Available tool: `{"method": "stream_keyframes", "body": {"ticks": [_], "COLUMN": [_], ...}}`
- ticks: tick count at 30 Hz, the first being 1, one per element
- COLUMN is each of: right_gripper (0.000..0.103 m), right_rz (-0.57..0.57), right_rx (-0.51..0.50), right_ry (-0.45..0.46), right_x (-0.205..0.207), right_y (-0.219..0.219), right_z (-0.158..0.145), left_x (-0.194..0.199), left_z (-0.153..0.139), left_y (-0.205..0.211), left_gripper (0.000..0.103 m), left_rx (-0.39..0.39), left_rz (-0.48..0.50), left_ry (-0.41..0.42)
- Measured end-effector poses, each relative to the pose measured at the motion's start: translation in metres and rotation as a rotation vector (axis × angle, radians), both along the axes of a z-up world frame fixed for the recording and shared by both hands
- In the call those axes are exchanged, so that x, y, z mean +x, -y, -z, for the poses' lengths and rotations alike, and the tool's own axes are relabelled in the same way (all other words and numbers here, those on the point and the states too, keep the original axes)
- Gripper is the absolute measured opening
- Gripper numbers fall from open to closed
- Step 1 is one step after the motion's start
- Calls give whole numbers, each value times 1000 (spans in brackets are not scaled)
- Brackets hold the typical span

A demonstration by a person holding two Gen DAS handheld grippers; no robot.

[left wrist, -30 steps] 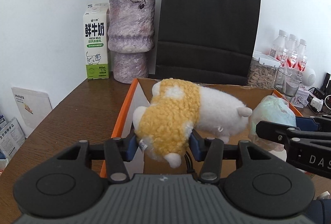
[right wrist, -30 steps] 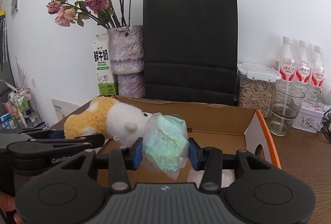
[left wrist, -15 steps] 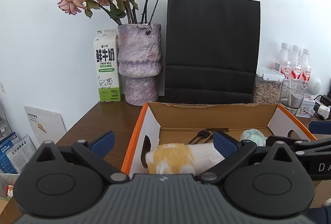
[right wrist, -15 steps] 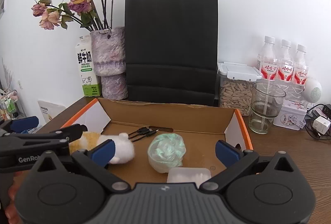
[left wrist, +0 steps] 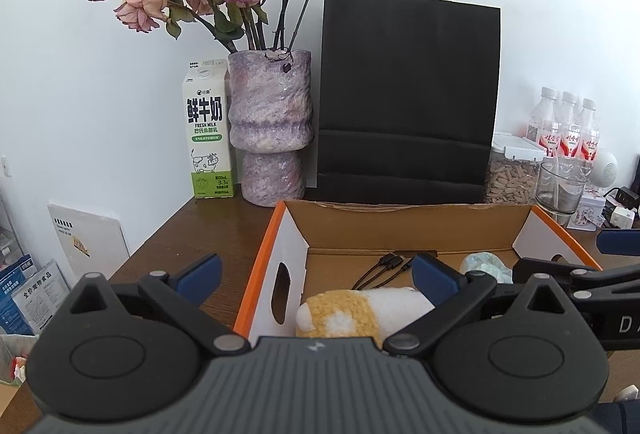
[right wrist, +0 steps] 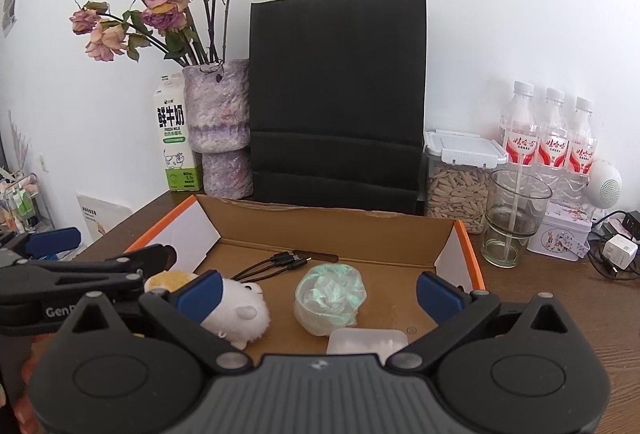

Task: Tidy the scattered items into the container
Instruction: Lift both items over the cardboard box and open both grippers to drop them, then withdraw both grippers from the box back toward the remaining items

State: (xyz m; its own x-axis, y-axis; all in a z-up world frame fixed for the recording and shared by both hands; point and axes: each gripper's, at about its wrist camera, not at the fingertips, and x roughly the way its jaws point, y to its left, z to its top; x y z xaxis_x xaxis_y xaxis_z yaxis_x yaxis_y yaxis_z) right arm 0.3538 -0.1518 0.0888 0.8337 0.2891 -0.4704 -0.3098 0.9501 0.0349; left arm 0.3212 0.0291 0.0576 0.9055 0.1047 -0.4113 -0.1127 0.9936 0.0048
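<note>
Inside the cardboard box (right wrist: 360,230), plush toy (right wrist: 240,310) and green bundle (right wrist: 330,298) lie released, both grippers' fingers spread apart.

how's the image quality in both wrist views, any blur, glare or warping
Left wrist: sharp, evenly lit, the black paper bag bows from fisheye warping, corners vignetted. Right wrist: likewise sharp, faint sheen on the crumpled plastic bag, no strong glare.

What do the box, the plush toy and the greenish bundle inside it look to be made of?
Box: corrugated cardboard, matte brown inside with a ragged back edge, orange outside with white flaps. Plush toy: fuzzy fabric, curly yellow and white pile, presumably stuffed. Greenish bundle: something pale green wrapped in thin, clear, crinkled plastic film, judging by the sheen; what is inside cannot be told.
</note>
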Motion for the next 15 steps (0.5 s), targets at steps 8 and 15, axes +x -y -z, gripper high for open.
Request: {"method": "stream_keyframes", "body": {"ticks": [8,15], "right_gripper": [103,103], "right_rz": [0,9], "right_rx": [10,18], "right_ry": [23,30], "right_x": [-29,-66], "right_y": [10,21], "right_z": [-11,-18], "left_x": [-29,-65], "left_z": [-11,-21], "left_y": [-1,-4], "left_gripper": [103,103], "left_rx": [-28,-51], "left_rz": [4,2], "left_ry": [20,35]}}
